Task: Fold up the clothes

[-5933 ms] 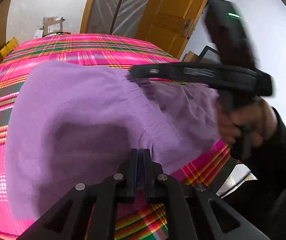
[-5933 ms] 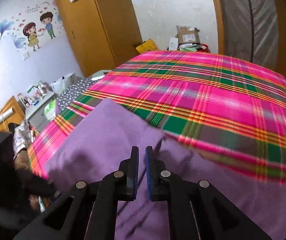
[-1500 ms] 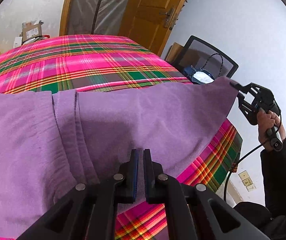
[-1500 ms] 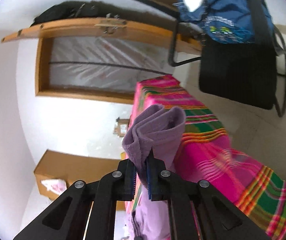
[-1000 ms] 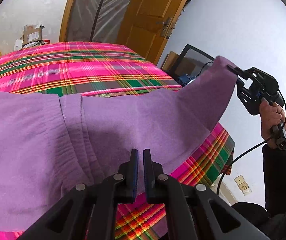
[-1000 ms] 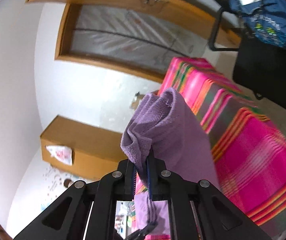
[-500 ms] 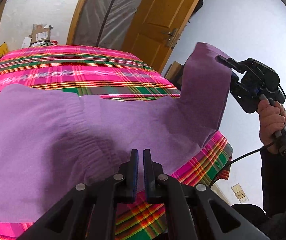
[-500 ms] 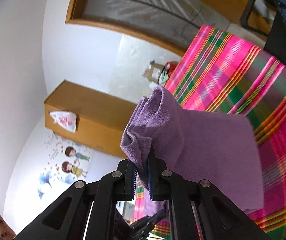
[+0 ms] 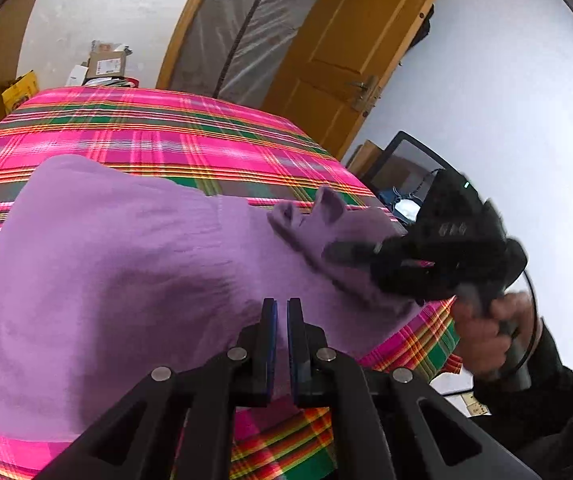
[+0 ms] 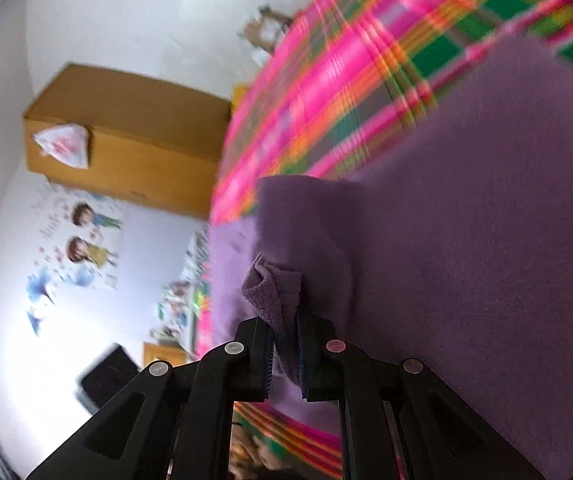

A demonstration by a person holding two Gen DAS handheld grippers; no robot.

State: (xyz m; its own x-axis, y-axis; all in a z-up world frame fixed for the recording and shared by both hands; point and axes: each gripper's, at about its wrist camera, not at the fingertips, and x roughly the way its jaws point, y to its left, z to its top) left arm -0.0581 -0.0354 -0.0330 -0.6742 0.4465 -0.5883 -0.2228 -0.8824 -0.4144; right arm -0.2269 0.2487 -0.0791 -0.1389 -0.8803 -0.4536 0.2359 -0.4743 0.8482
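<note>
The right gripper [image 10: 285,344] is clamped on a bunched corner of the purple garment [image 10: 466,240], a fold of cloth pinched between its fingers, and in the left wrist view it reaches over the cloth from the right with a hand [image 9: 486,340] on its handle. The left gripper [image 9: 277,320] has its fingers drawn narrow, almost touching, over the near edge of the garment, though it is hard to tell whether any cloth sits between them. The garment lies spread across the pink and green plaid bed [image 9: 158,136], a wooden door [image 9: 350,48] beyond.
</note>
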